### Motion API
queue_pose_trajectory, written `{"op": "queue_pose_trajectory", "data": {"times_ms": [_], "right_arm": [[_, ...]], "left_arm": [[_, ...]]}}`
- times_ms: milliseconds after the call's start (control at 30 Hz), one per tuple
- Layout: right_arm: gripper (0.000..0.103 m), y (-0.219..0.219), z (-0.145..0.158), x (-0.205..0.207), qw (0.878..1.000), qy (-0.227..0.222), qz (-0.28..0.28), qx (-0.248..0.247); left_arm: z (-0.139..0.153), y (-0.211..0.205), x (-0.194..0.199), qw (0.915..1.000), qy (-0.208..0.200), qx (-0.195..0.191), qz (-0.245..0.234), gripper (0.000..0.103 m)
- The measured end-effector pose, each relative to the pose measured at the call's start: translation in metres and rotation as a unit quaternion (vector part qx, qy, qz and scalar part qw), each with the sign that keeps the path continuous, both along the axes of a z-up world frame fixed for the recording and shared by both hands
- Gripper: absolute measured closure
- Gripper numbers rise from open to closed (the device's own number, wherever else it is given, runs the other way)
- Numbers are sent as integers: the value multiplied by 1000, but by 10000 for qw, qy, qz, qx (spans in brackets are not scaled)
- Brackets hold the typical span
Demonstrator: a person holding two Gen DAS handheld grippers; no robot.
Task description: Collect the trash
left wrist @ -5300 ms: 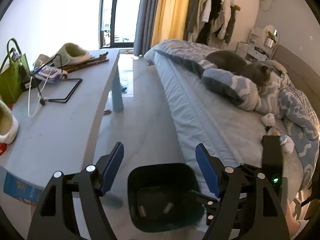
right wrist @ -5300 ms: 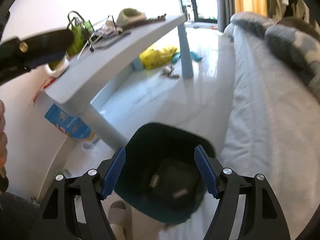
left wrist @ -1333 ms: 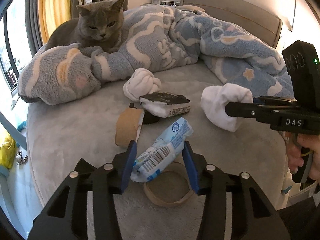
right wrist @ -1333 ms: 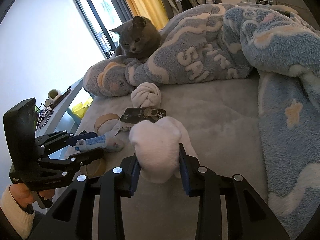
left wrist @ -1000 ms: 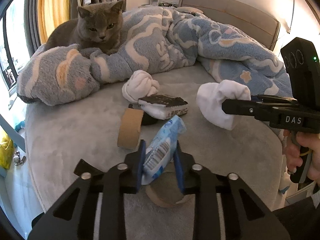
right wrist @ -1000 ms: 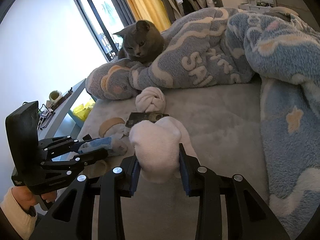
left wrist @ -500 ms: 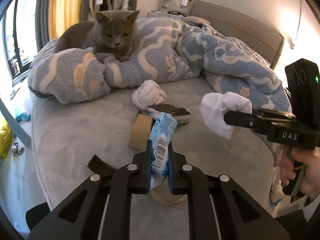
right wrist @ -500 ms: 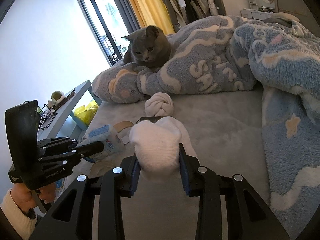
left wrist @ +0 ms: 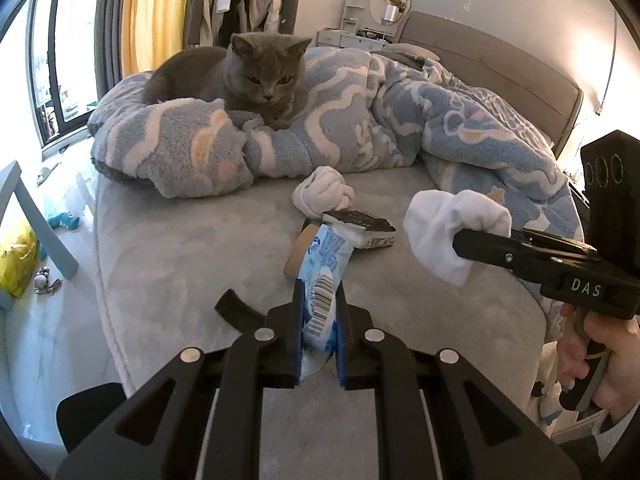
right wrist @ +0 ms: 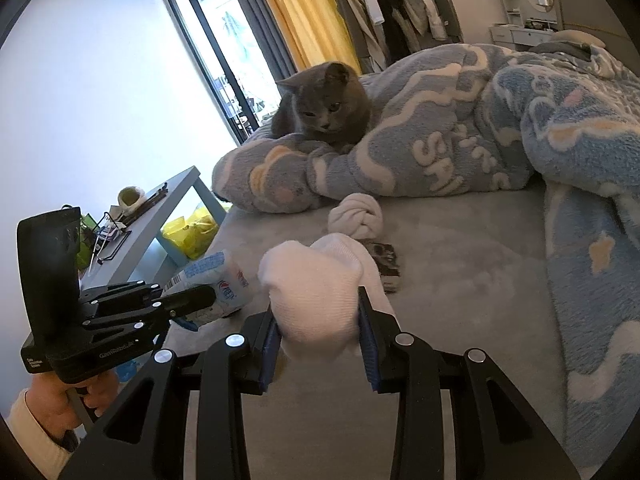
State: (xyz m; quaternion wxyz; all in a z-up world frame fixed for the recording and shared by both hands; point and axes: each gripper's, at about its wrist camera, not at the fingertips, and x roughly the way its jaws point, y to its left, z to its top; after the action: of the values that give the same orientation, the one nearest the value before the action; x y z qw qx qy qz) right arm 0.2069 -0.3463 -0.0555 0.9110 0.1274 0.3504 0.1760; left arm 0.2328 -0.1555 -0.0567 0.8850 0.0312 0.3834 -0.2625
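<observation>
My left gripper (left wrist: 318, 308) is shut on a blue and white plastic wrapper (left wrist: 326, 264) and holds it up above the grey bed (left wrist: 180, 248). The wrapper also shows in the right wrist view (right wrist: 218, 280). My right gripper (right wrist: 318, 316) is shut on a white sock (right wrist: 316, 284), held above the bed; the sock also shows in the left wrist view (left wrist: 448, 228). On the bed lie a knotted white sock (left wrist: 324, 196), a black and white packet (left wrist: 364, 230) and a brown cardboard roll (left wrist: 298, 250).
A grey cat (left wrist: 244, 72) lies on the blue patterned blanket (left wrist: 400, 120) at the back of the bed. A grey table (right wrist: 160, 220) with clutter stands to the left, with a yellow bag (right wrist: 190, 230) under it. The headboard (left wrist: 500, 72) is at the far right.
My left gripper closed on the wrapper and lifted it off the bed. Both grippers rose and drew back a little. The right gripper kept its hold on the white sock.
</observation>
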Motion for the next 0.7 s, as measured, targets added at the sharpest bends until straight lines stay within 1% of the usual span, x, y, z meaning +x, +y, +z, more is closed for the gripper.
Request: {"op": "queue_pose_trajectory", "data": {"times_ms": [467,700], "right_arm": [[68,41,5,-12,9996,-69,271,46],[68,76,11,-15,9985,-151,520,79]], "left_arm": [[6,36,-23,9994,31,181,308,89],[9,62,-32,9985,26,235,504,89]]}}
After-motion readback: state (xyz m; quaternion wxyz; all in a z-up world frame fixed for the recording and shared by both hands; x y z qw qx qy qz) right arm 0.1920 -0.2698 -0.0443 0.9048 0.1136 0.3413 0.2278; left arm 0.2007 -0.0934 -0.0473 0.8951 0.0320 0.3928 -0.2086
